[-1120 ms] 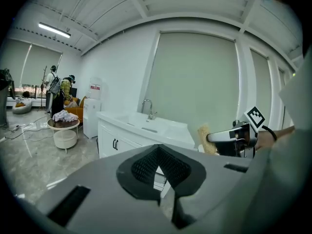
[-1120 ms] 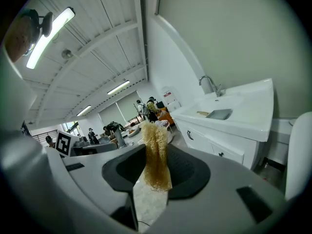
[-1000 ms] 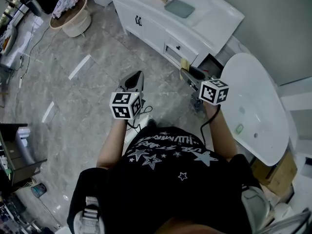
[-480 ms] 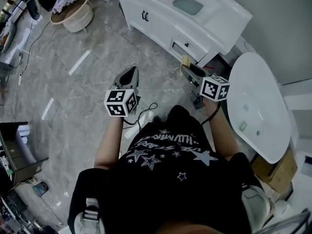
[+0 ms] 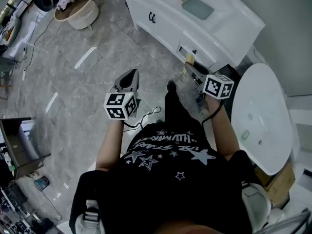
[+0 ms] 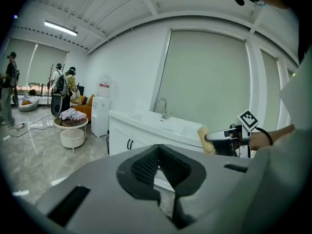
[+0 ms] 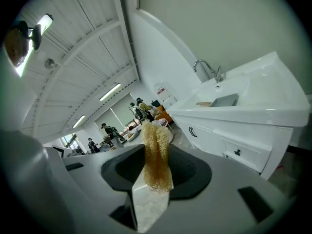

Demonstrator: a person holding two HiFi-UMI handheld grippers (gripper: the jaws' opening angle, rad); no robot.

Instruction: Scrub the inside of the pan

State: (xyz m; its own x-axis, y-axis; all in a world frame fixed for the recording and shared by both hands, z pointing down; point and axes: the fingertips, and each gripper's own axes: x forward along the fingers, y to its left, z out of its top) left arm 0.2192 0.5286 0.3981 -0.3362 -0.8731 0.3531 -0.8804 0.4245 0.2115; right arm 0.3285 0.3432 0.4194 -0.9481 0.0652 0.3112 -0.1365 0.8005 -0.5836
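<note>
The grey square pan (image 5: 197, 7) with a wooden handle lies on the white sink counter (image 5: 234, 21), far ahead of both grippers. It also shows in the right gripper view as the pan (image 7: 224, 100), near the faucet (image 7: 209, 71). My right gripper (image 5: 188, 64) is shut on a yellow fibrous scrubber (image 7: 156, 150), which sticks out past the fingertips. It is short of the counter's front. My left gripper (image 5: 130, 75) is shut with nothing in it, held over the floor. From the left gripper view, the right gripper (image 6: 229, 140) and its scrubber (image 6: 204, 139) show at the right.
A white oval tub (image 5: 265, 116) stands at the right, beside the counter's end. The cabinet front (image 5: 168, 30) has drawers and doors. A round side table with cloth (image 5: 75, 6) is far left. A water dispenser (image 6: 102, 106) and several people stand further off.
Both grippers have moved forward toward the counter with the person's walking. A foot now shows between them. The jaws are unchanged, the scrubber still held.
</note>
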